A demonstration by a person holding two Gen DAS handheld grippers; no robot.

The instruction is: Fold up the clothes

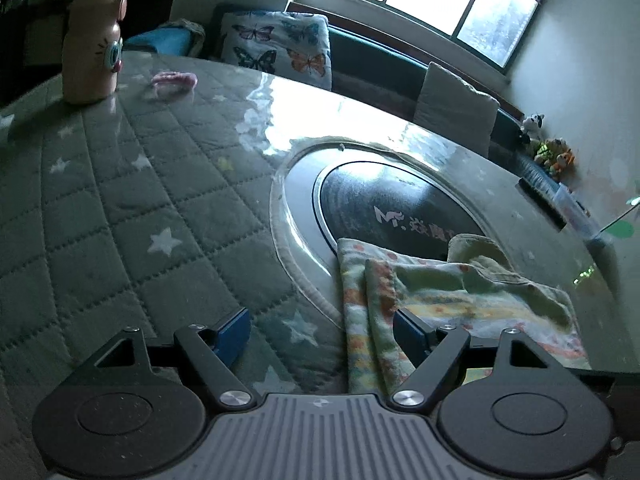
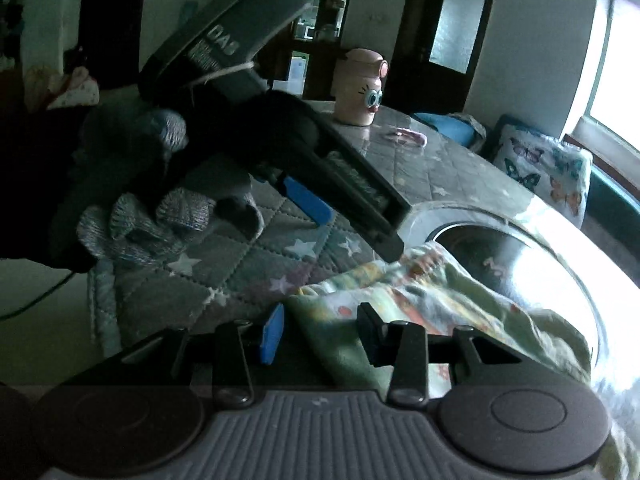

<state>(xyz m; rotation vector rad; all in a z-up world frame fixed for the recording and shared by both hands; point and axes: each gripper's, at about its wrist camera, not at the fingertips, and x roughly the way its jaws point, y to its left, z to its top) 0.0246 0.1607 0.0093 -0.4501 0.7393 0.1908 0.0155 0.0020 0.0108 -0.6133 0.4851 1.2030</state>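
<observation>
- Quilted star-print table cover (image 1: 120, 208) under glossy clear plastic is carrying everything; a round dark inset (image 1: 384, 204) is sitting mid-table.
- Towel (image 1: 440, 292), soft terry with pastel print, is lying crumpled over the inset's near rim, long axis running across both grippers.
- Left gripper (image 1: 320, 332) is gaping wide, right finger tucked under the towel's left folds, gripping nothing.
- Right gripper (image 2: 320, 336) is standing open astride the near edge; nearer to it.
</observation>
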